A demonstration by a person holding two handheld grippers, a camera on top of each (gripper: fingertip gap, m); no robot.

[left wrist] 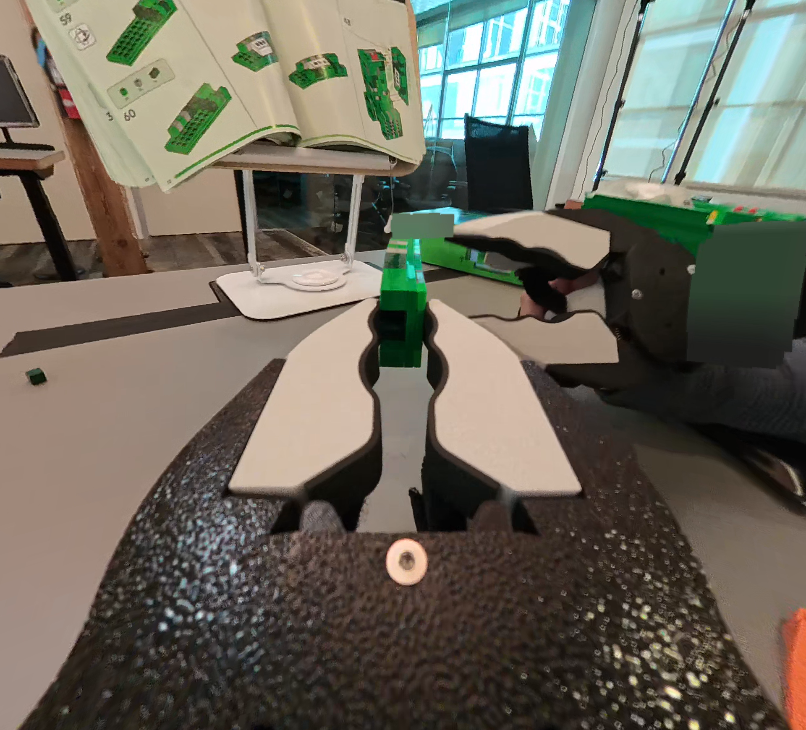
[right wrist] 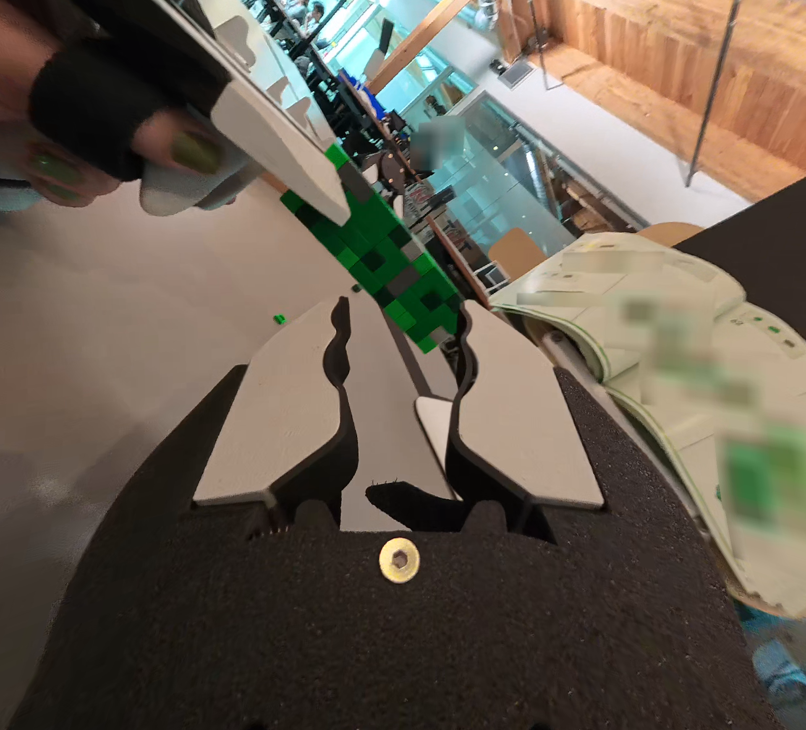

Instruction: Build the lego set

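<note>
A long green Lego build with dark green and grey squares [left wrist: 401,316] is clamped between the pads of my left gripper [left wrist: 402,308] and held above the grey table [left wrist: 131,425]. In the right wrist view the build [right wrist: 379,255] runs diagonally from the left gripper's finger [right wrist: 288,160] down to my right gripper [right wrist: 404,310]. The right gripper is open. The build's lower end lies between its fingers, close to the right finger [right wrist: 488,360] and well apart from the left one. In the left wrist view the right gripper [left wrist: 464,275] is to the right of the build, jaws apart.
An open instruction booklet [left wrist: 244,55] rests on a white stand [left wrist: 296,290] behind the build, and shows at right in the right wrist view [right wrist: 632,338]. A small dark green brick [left wrist: 35,375] lies on the table at left. A small bright green brick [right wrist: 279,319] lies on the table. A green box [left wrist: 654,225] stands at back right.
</note>
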